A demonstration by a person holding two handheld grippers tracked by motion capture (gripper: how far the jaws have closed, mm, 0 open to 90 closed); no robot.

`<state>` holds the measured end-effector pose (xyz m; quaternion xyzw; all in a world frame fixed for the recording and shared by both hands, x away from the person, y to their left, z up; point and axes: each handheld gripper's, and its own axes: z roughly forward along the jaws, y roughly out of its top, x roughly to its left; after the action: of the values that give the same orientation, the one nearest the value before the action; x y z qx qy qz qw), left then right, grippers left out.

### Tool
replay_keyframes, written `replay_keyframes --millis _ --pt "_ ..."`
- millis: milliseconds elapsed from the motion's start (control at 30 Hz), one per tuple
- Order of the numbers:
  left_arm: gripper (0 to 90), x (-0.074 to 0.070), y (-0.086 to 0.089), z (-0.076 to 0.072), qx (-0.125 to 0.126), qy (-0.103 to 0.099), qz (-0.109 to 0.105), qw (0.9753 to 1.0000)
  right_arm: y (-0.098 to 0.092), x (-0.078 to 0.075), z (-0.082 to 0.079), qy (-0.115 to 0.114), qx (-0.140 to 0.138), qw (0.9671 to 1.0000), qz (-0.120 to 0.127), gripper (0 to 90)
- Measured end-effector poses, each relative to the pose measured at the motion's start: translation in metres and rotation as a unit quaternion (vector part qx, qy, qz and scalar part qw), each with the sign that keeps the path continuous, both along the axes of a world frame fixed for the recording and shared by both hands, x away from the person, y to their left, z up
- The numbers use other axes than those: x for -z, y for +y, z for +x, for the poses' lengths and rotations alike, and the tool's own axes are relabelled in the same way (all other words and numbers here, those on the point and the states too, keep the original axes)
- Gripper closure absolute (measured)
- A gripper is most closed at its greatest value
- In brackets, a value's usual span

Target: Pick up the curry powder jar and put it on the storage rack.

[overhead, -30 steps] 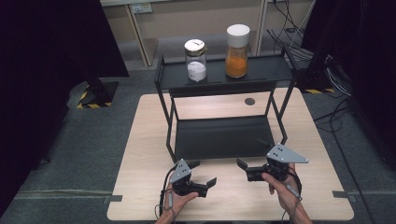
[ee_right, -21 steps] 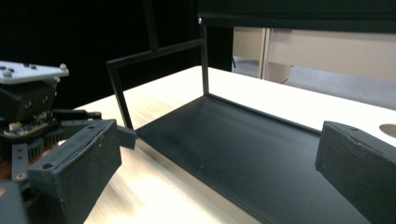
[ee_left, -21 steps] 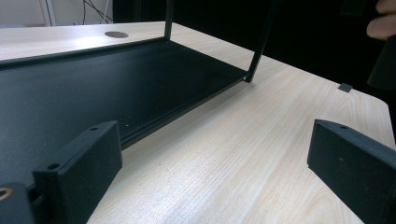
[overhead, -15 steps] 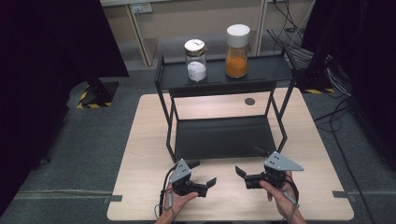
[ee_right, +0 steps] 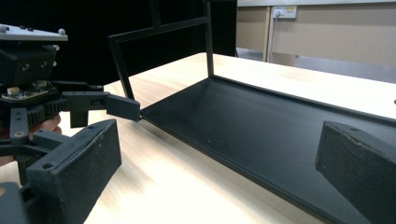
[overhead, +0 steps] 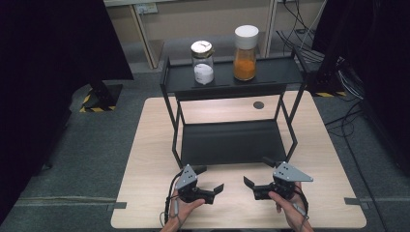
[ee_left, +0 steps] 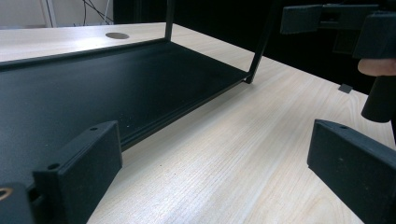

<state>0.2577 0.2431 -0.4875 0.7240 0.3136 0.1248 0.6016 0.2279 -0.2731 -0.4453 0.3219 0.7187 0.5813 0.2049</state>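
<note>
Left gripper: the black two-jaw left gripper (overhead: 209, 178) is held low over the near edge of the pale wooden table (overhead: 145, 145), jaws spread wide with nothing between them; it angles toward the right gripper.
Right gripper: the black two-jaw right gripper (overhead: 258, 170) with a grey three-cornered plate on top sits just beside the front right of the rack, jaws likewise wide apart and empty, angled toward the left gripper.
Hands: the person's left hand (overhead: 186, 210) and right hand (overhead: 290, 210) come in from the bottom edge, each gripping one tool.
Nearest thing: the black metal two-tier rack (overhead: 227, 140) stands in the middle of the table; its lower shelf (ee_left: 93, 84) lies just beyond both sets of jaws and is bare.
Top shelf: a clear glass jar with white contents and a gold-coloured lid (overhead: 202, 62) stands at the left, and a taller clear jar of orange powder with a white cap (overhead: 245, 52) stands near it at the right, the two apart.
Writing: the white patch on the glass jar is too small to tell whether it carries writing.
Table hole: a round dark cable grommet (overhead: 258, 105) sits behind the rack.
In the way: the thin rack uprights (ee_right: 209, 37) stand between the grippers and the far side.
Surroundings: grey floor, black curtains on both sides, cables (overhead: 348, 92) at the right, yellow-black hazard tape (overhead: 94, 100) at the left.
</note>
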Motion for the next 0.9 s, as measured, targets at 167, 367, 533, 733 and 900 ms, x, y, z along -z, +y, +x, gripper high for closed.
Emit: replay_keyframes --millis 167,367,533,733,900 --pt "2.4 0.0 0.0 0.0 -0.001 0.0 -0.001 1.0 -0.001 0.004 -0.001 0.001 0.0 1.0 -0.001 0.5" --pt "2.4 0.0 0.001 0.0 -0.001 -0.001 -0.003 1.0 -0.003 0.011 -0.002 0.009 0.001 1.0 0.001 0.5" --pt "2.4 0.0 0.001 0.0 -0.001 -0.001 -0.004 1.0 -0.003 0.015 -0.001 0.011 -0.001 0.9999 0.001 0.5" --pt "2.4 0.0 0.001 0.0 -0.001 -0.001 -0.004 1.0 -0.006 0.016 -0.001 0.012 0.002 0.9999 0.01 0.5" --pt "2.4 0.001 0.001 0.0 -0.001 0.001 -0.004 1.0 -0.008 0.017 -0.002 0.011 0.004 0.9999 0.012 0.5"
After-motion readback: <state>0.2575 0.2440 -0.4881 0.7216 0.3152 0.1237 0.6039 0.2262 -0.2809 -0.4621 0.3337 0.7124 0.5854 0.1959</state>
